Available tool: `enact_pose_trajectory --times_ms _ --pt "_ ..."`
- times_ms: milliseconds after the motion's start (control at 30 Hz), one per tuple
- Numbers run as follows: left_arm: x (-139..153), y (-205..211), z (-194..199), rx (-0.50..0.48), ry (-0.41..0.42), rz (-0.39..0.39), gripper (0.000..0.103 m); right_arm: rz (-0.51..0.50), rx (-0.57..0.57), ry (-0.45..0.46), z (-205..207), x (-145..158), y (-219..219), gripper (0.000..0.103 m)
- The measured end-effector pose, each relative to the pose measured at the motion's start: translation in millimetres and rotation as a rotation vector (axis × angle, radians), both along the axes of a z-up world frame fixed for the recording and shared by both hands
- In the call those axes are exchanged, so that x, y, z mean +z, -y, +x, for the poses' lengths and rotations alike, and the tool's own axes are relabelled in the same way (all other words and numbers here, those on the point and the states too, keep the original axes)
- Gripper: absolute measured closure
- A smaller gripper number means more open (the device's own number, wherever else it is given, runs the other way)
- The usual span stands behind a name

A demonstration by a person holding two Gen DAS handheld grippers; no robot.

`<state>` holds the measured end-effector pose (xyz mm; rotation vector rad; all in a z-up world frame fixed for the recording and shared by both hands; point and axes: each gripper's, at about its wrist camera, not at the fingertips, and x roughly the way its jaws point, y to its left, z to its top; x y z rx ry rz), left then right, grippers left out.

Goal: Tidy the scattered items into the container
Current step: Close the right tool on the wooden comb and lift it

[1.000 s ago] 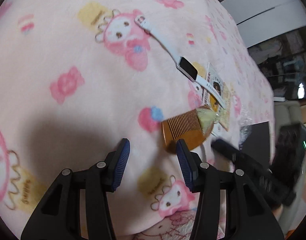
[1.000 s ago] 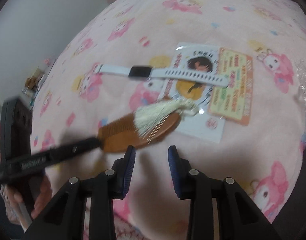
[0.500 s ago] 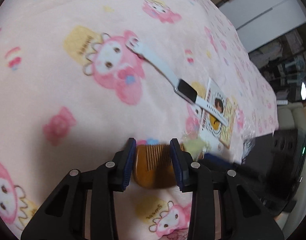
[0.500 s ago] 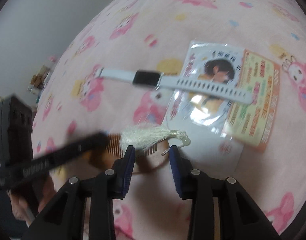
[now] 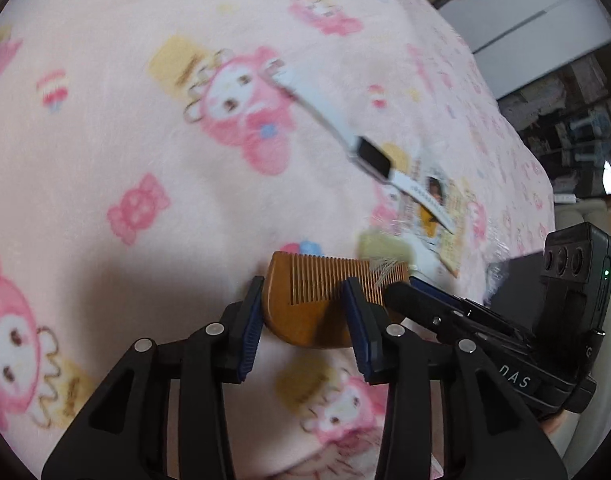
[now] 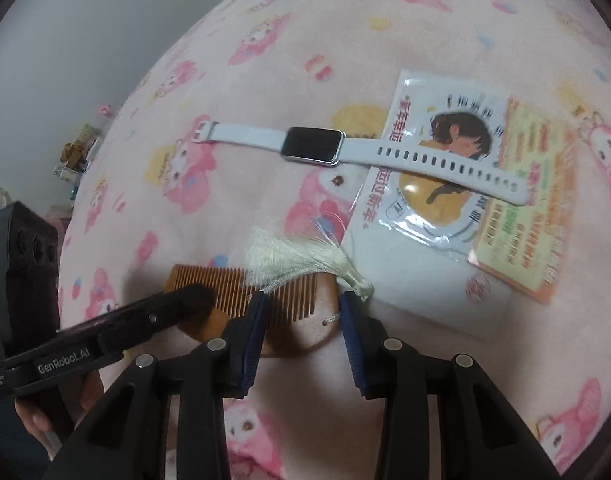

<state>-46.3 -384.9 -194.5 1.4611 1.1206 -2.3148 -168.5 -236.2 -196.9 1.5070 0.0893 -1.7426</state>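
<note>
Both grippers have moved in on the wooden comb (image 5: 305,304). The left gripper (image 5: 303,320) and right gripper (image 6: 301,320) are open around it, not squeezing yet.

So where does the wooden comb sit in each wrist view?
Left wrist: the wooden comb is at lower centre, between the fingers of the left hand-held gripper.
Right wrist: the comb is lower centre-left, partly between the fingers of the right hand-held gripper.
Shared landmark: the white smartwatch, lying beyond the comb in both.
</note>
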Motion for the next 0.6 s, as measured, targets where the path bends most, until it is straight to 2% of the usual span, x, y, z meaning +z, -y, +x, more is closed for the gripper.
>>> enact_pose_trajectory --times_ms 300,400,600 --pt "58.9 -46.5 25.0 -0.076 -0.098 0.025 0.064 -0.074 -0.103 -0.061 34.4 67.5 -68.2 0.069" --pt "77.8 -73.3 25.7 -0.114 -0.131 0.037 0.064 -0.098 -0.155 -0.088 45.3 89.6 -100.6 0.069" --pt "117.3 -138.0 16.5 -0.212 -0.184 0.010 0.064 -0.141 -0.253 -0.138 61.0 125.9 -169.8 0.069"
